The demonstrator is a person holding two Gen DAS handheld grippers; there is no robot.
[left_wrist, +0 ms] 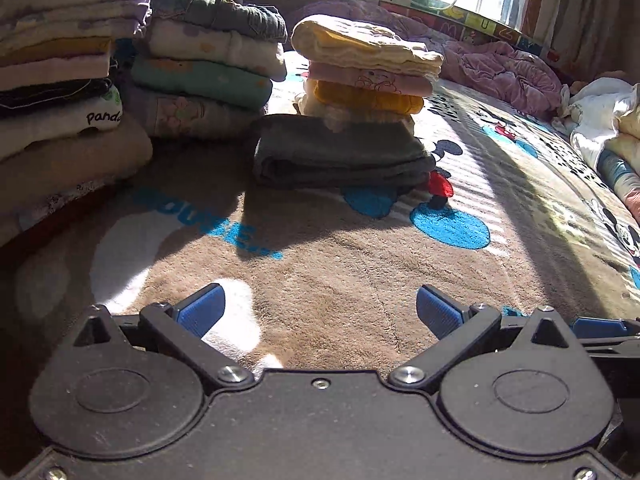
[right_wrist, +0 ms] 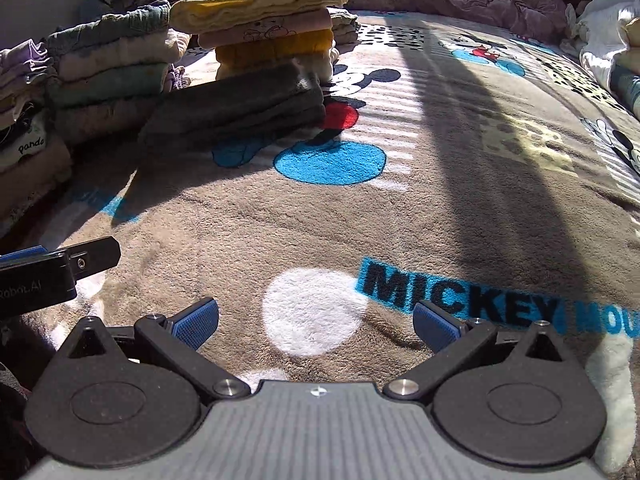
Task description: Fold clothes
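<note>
Folded clothes stand in stacks at upper left and centre of the left wrist view; the nearest stack [left_wrist: 360, 100] rests on a dark grey garment [left_wrist: 340, 156]. Unfolded laundry [left_wrist: 600, 128] lies at the right edge — soft, light, limp (likely best pinched at an edge or corner). Left gripper [left_wrist: 320, 314] and right gripper [right_wrist: 316, 322] — fingers wide, empty — hover over the Mickey blanket [right_wrist: 400, 220].

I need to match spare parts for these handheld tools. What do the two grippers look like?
Both look alike: the left gripper and right gripper have black bodies, black linkage arms on silver pivot bolts, round raised discs, and blue ribbed pads. The right one's body has a grey ridged panel. No cables or sleeves show.
</note>
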